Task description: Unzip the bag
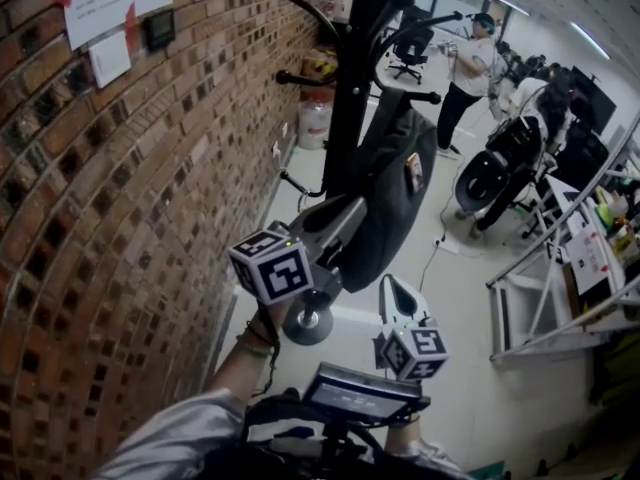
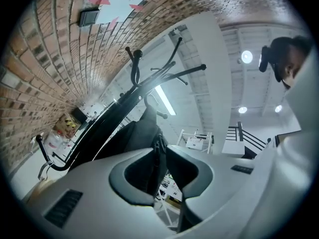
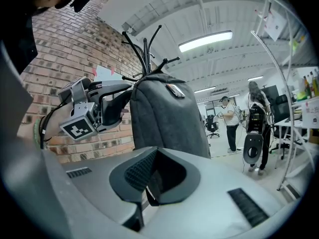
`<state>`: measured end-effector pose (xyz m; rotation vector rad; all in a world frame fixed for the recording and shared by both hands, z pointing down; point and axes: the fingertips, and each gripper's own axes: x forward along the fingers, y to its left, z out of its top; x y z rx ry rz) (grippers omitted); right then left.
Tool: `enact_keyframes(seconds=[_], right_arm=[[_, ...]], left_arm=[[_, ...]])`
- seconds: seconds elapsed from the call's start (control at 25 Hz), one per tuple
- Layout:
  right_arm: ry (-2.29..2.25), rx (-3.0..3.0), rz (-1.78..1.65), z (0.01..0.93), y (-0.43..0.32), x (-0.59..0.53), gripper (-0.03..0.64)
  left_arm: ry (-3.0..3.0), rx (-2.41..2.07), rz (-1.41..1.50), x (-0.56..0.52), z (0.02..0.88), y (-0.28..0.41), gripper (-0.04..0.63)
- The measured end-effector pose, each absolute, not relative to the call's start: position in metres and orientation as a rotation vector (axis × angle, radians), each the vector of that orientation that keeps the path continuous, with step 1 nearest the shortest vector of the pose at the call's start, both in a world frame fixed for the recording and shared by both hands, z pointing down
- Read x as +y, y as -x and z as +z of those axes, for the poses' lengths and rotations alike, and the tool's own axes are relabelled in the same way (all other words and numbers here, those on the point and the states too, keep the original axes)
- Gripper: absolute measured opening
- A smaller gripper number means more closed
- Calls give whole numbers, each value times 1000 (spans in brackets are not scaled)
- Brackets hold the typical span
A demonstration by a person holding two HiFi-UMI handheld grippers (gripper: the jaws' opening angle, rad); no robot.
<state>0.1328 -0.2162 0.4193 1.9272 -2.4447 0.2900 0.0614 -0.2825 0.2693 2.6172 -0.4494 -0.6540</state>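
A dark grey bag (image 1: 395, 188) hangs from a black coat rack (image 1: 350, 78) beside the brick wall. My left gripper (image 1: 345, 220) reaches up to the bag's lower left edge. In the left gripper view its jaws (image 2: 159, 151) are pinched on a dark seam with a zip line of the bag (image 2: 142, 133). The right gripper view shows that left gripper (image 3: 107, 106) against the side of the bag (image 3: 167, 118). My right gripper (image 1: 398, 293) points up just under the bag's bottom, jaws together (image 3: 155, 152), holding nothing that I can make out. No zip pull is clearly visible.
The brick wall (image 1: 120, 198) runs close on the left. The rack's round base (image 1: 308, 323) stands on the floor below my left gripper. A white frame (image 1: 540, 298) stands at the right, a black machine (image 1: 510, 158) and a person (image 1: 465, 68) farther back.
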Motion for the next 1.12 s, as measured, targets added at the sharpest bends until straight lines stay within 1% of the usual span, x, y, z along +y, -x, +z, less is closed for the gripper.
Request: enact_keyframes(seconds=[0.28,0.64,1.12], right_arm=[[-1942,-2425,283,422,-137,-217,-11],[-1916,-2440,300,427,-135,-220,-11],[-1944,-2415,327,436,-145,-221,-11]], left_arm=[[-2722,-626,-492,-281,298,-59,63],[-2770,-639,-396,-284,296,-67,63],[-2527,-503,-671,-288,286,-58,63]])
